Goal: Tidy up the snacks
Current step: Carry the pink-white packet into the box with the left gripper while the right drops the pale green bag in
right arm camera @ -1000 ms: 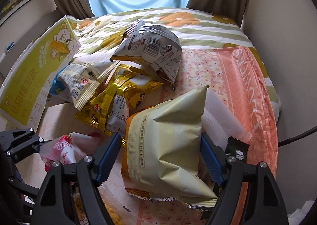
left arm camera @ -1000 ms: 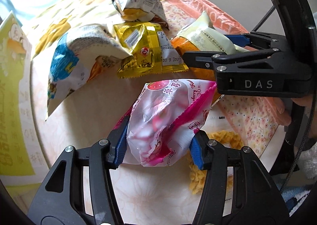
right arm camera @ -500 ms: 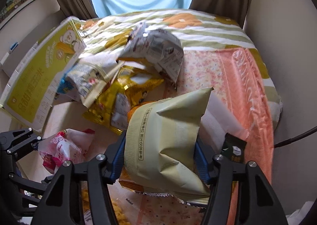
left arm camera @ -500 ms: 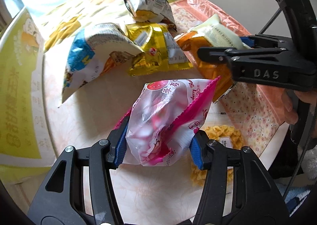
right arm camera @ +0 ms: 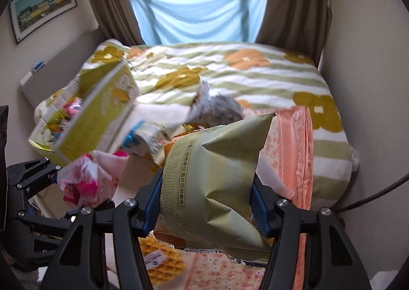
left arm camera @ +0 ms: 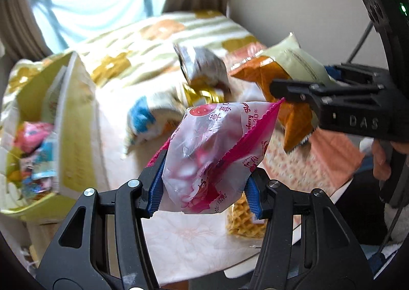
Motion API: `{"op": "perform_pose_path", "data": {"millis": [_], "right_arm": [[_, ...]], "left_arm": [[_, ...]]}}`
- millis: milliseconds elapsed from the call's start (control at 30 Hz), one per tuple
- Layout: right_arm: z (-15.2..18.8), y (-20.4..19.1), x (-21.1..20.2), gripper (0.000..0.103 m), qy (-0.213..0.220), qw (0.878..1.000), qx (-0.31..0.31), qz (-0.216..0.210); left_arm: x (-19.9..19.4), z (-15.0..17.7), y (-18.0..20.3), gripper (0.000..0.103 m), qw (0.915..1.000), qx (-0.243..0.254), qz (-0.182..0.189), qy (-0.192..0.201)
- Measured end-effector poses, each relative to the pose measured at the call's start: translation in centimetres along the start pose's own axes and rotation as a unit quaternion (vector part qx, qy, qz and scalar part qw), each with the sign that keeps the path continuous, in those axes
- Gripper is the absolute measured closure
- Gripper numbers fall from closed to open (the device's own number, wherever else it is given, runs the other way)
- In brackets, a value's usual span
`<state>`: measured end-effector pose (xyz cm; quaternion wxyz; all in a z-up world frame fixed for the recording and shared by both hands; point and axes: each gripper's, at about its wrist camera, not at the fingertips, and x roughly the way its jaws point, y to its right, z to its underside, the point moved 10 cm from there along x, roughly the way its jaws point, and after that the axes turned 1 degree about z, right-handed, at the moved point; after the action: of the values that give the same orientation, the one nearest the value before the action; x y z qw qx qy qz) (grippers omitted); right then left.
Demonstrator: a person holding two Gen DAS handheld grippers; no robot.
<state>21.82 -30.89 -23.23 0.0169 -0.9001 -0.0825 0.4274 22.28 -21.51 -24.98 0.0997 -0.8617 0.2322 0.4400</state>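
My left gripper (left arm camera: 204,185) is shut on a pink and white strawberry snack bag (left arm camera: 212,154), held up off the bed. My right gripper (right arm camera: 205,203) is shut on a pale green and orange chip bag (right arm camera: 212,177), also lifted. In the left wrist view the right gripper (left arm camera: 301,85) and its chip bag (left arm camera: 288,70) show at the right. In the right wrist view the left gripper (right arm camera: 55,172) with the pink bag (right arm camera: 87,177) shows at the lower left. A yellow-green cardboard box (right arm camera: 102,113) holding several snacks stands at the left.
On the bed lie a silver bag (right arm camera: 217,108), a blue and white bag (right arm camera: 145,136), a gold bag (left arm camera: 204,93) and a waffle pack (right arm camera: 158,261). A flowered quilt (right arm camera: 230,70) covers the far bed, an orange cloth (right arm camera: 296,141) the right side. Walls close both sides.
Both grippers have risen with their bags, so the bed and box look farther below. The right gripper's jaws closed in from loose around the chip bag to pressing on it.
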Motion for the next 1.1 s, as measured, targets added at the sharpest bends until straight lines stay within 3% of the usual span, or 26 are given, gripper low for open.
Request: {"op": "perform_pose_path", "data": {"millis": [300, 633, 833, 1100], "right_arm": [[-5.4, -5.7, -3.7, 0.047, 0.050, 0.996, -0.041, -0.060], [-9.1, -14.9, -1.4, 0.047, 0.050, 0.989, -0.044, -0.131], [-10.9, -20.1, 1.3, 0.047, 0.032, 0.988, -0.045, -0.144], [-11.5, -25.8, 5.8, 0.047, 0.002, 0.990, -0.045, -0.136]], "left_arm": [[-6.6, -2.3, -5.5, 0.053, 0.9947, -0.075, -0.055, 0.045], [-11.9, -2.9, -17.9, 0.053, 0.9813, -0.132, -0.123, 0.068], [-12.4, -2.0, -26.1, 0.053, 0.9768, -0.161, -0.131, 0.054], [-8.0, 1.8, -34.1, 0.053, 0.9762, -0.195, -0.095, -0.006]]}}
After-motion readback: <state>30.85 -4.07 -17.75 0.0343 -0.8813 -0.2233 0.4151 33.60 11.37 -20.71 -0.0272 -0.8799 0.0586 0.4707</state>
